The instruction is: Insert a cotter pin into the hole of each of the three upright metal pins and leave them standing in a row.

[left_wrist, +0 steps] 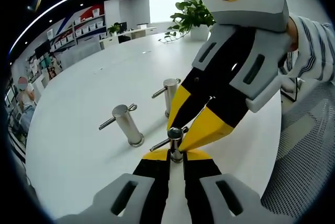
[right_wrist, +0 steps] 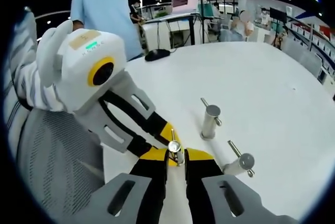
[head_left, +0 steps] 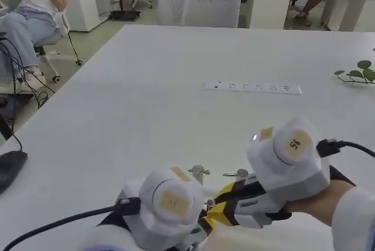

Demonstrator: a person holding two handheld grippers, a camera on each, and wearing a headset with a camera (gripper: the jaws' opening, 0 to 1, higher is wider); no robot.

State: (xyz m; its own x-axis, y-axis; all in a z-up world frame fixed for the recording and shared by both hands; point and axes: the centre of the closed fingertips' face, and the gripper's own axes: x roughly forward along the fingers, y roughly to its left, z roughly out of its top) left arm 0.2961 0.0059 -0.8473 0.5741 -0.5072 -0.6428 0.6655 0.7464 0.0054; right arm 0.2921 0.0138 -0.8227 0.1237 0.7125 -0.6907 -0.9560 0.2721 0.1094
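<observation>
Left claw (left_wrist: 176, 157) is clamping the third metal pin (left_wrist: 176, 136) low down, steadying it upright, while right claw (right_wrist: 176, 157) is pinching shut at its head, seemingly driving the cotter pin (left_wrist: 159, 145) through. All this is happening near the tabletop (head_left: 176, 87) edge, with two finished pins (head_left: 198, 172) standing just beyond and open surface past them.

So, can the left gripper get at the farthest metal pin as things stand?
Probably not directly. The left gripper is shut on the nearest pin, and the right gripper, closed on that same pin, lies across the way to the farthest pin.
</observation>
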